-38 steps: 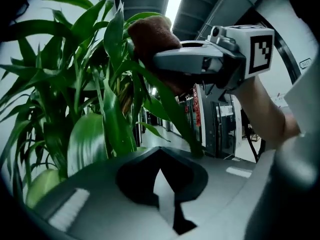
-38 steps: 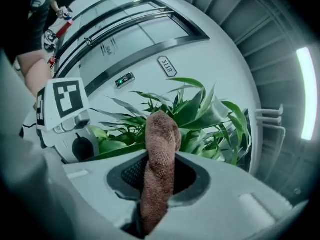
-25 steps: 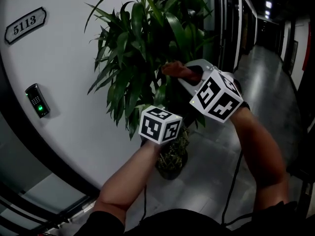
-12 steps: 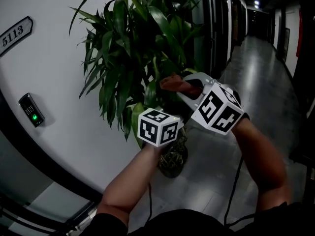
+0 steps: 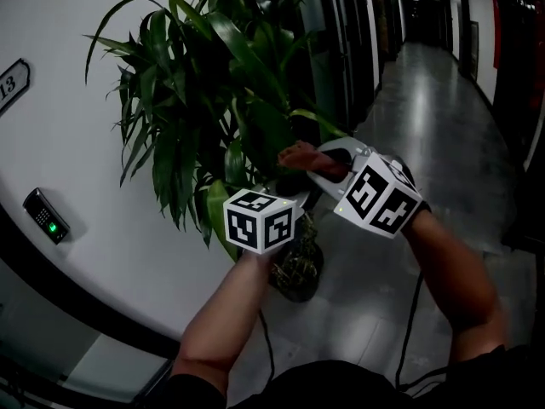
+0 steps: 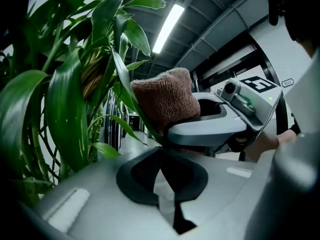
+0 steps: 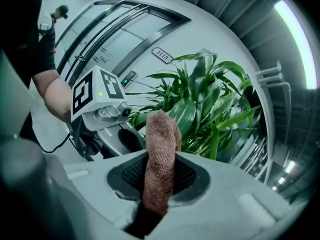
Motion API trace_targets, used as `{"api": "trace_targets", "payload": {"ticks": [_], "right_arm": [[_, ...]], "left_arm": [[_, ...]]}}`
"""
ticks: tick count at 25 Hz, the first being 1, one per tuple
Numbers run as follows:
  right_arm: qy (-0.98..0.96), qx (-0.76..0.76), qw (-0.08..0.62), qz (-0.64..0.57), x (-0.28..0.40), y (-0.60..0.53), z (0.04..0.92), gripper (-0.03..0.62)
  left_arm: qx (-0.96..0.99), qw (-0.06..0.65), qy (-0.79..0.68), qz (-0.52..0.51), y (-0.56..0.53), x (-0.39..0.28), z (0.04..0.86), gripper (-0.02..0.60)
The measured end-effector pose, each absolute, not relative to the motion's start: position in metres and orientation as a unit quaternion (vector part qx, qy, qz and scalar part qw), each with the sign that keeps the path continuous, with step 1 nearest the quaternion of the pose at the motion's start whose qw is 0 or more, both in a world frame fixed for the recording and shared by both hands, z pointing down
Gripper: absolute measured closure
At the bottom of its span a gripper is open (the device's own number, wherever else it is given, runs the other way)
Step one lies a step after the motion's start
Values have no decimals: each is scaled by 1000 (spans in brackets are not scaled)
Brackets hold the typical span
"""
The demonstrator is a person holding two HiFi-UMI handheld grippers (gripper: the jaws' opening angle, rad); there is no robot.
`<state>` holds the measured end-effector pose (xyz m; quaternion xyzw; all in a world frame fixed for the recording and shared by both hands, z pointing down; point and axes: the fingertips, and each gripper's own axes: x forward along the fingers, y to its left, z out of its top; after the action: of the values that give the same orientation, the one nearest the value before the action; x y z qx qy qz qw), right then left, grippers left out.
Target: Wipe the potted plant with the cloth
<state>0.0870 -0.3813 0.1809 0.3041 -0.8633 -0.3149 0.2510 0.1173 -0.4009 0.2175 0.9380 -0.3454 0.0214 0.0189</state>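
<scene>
Cloth of brown terry [image 7: 161,134] is clamped between the jaws of the right gripper [image 7: 159,176] and held against a long green leaf [image 6: 121,71] of the potted plant [image 5: 213,75]; the left gripper [image 6: 161,156] is closed just beneath that leaf.

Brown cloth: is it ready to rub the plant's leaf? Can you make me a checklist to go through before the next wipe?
1. Brown fuzzy cloth gripped by the fingers of the right gripper: ok.
2. Long green leaf pinched by the left gripper to steady it: ok, as far as it looks.
3. Cloth pressing on that leaf: cannot tell; the leaf crosses just in front of it.
4. Grippers not bumping each other: cannot tell; they sit very close together.
5. Dark patterned pot standing upright on the glossy grey floor: ok.
</scene>
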Motion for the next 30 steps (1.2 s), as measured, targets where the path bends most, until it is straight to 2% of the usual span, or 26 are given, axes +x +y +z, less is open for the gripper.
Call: {"api": "trace_targets", "payload": {"ticks": [10,22,26,30], "right_arm": [[-871,325,261,-260,126,-378,211,523],[-853,351,309,-233,170,-372,239,523],[-841,369,316,-239,182,-365,226,523],[-837,375,295,-268,174,-351,191,523]], "left_arm": [[938,17,-347,19,-401,121,215,565],[938,8,-345,21,-399,124,208,565],[938,9,-345,20,-400,121,208,565],[939,9,-344,20,-397,121,208,565]]}}
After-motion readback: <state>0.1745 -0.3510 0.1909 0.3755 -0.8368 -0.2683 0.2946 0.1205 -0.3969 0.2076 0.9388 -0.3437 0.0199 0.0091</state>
